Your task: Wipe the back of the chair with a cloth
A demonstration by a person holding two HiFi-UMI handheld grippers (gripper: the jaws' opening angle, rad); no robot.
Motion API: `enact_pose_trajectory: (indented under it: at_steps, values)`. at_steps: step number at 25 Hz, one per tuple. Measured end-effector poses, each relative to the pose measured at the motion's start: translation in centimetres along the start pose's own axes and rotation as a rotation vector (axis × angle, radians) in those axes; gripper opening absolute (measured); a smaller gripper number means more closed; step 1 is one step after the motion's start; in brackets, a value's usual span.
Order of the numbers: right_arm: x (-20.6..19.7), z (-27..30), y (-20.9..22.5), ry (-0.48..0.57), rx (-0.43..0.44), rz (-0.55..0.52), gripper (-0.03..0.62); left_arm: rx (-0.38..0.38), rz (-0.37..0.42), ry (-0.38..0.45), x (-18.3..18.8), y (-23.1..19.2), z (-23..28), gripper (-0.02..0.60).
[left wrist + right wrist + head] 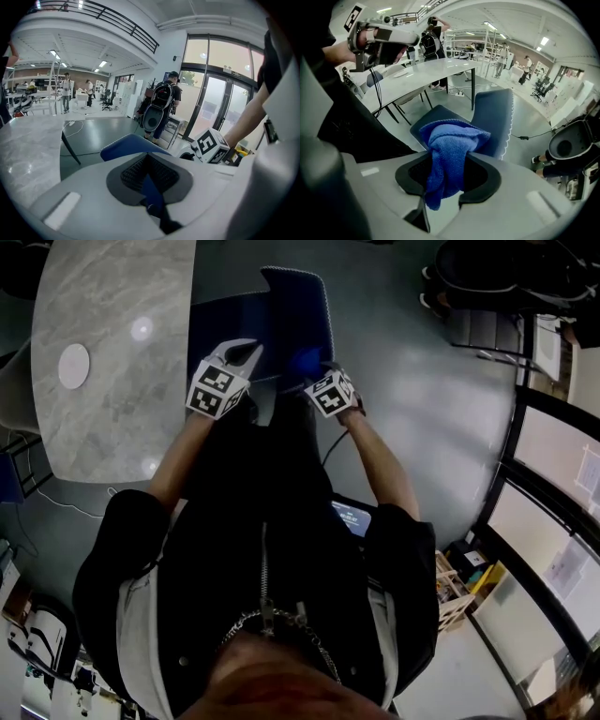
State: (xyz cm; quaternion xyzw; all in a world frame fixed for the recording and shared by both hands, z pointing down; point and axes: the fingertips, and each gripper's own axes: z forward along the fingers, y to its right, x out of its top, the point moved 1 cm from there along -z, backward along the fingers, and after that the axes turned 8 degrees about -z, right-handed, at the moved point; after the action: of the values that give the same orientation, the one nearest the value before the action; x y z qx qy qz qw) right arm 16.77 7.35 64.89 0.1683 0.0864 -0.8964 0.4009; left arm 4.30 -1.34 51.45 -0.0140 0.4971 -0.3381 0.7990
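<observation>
Black jacket (262, 596) fills the bottom of the head view, w/ both forearms reaching fwd. Left hand-held gripper (249, 352) hangs over the near edge of the blue chair (300, 301). Right hand-held gripper (317, 369) sits just beside it, w/ a blue cloth (305, 362) at its tip, close to the chair back. Grey marble tabletop (112, 352) lies to the left and carries a white disc (74, 366).

Left gripper view: jaws are drawn nearly together w/ nothing clamped. The blue sliver in the slit is prob. the chair seen through it. The chair's top edge shows just beyond, apart from the jaws.

Right gripper view: jaws are closed on the cloth, which is bunched btwn the pads w/ a wad bulging out front and a tail hanging below. The chair back stands upright right behind the wad; contact can't be confirmed. The left hand-held gripper shows up high at left, clear of the chair.

Step in hand looks like the approach to the first stroke. To do it well:
- Press the front wad flat on the back panel, not the jaw tips.
- Run overlapping passes top to bottom.
- Keep the clamp firm so the bunch doesn't slip out.
- Watch the tail so it doesn't snag the scalloped edge.
- Chair may shift under pressure, so bracing it w/ the free tool would prob. help.
</observation>
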Motion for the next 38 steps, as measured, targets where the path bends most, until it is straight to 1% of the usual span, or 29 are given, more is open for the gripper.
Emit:
enact_pose_trajectory:
  at_steps: [2, 5, 9, 11, 14, 18, 20, 22, 28, 33, 38]
  values:
    - [0.4, -0.2, -0.2, 0.011, 0.011, 0.001, 0.15, 0.008, -0.007, 0.003, 0.0, -0.2, -0.3, 0.011]
    - [2.3, -0.7, 0.2, 0.048, 0.016, -0.008, 0.15, 0.031, -0.023, 0.012, 0.1, -0.9, -0.9, 0.011]
    - [6.0, -0.7, 2.8, 0.088, -0.015, -0.027, 0.152, 0.067, -0.05, 0.029, 0.0, -2.0, -1.6, 0.011]
    - [8.2, -0.5, 4.8, 0.118, -0.047, 0.015, 0.152, 0.086, -0.065, 0.039, 0.0, -2.4, -2.0, 0.011]
    - [11.5, 0.3, 8.1, 0.158, -0.125, 0.109, 0.152, 0.118, -0.091, 0.049, -0.1, -3.2, -2.6, 0.011]
    - [14.3, 2.1, 12.3, 0.172, -0.227, 0.25, 0.152, 0.149, -0.113, 0.047, -0.1, -4.1, -3.2, 0.011]
    - [14.9, 3.1, 13.9, 0.165, -0.259, 0.314, 0.152, 0.16, -0.12, 0.042, -0.1, -4.6, -3.5, 0.011]
    - [15.5, 4.2, 14.6, 0.163, -0.258, 0.36, 0.152, 0.17, -0.127, 0.038, -0.3, -5.3, -3.8, 0.011]
    - [16.6, 6.9, 15.7, 0.149, -0.267, 0.374, 0.152, 0.208, -0.117, 0.015, -1.1, -7.1, -4.4, 0.011]
    - [16.6, 7.5, 16.9, 0.13, -0.348, 0.396, 0.152, 0.212, -0.107, 0.008, -1.2, -7.9, -4.4, 0.011]
    - [15.7, 7.4, 16.8, 0.087, -0.383, 0.467, 0.152, 0.2, -0.097, 0.008, -1.0, -8.0, -4.2, 0.011]
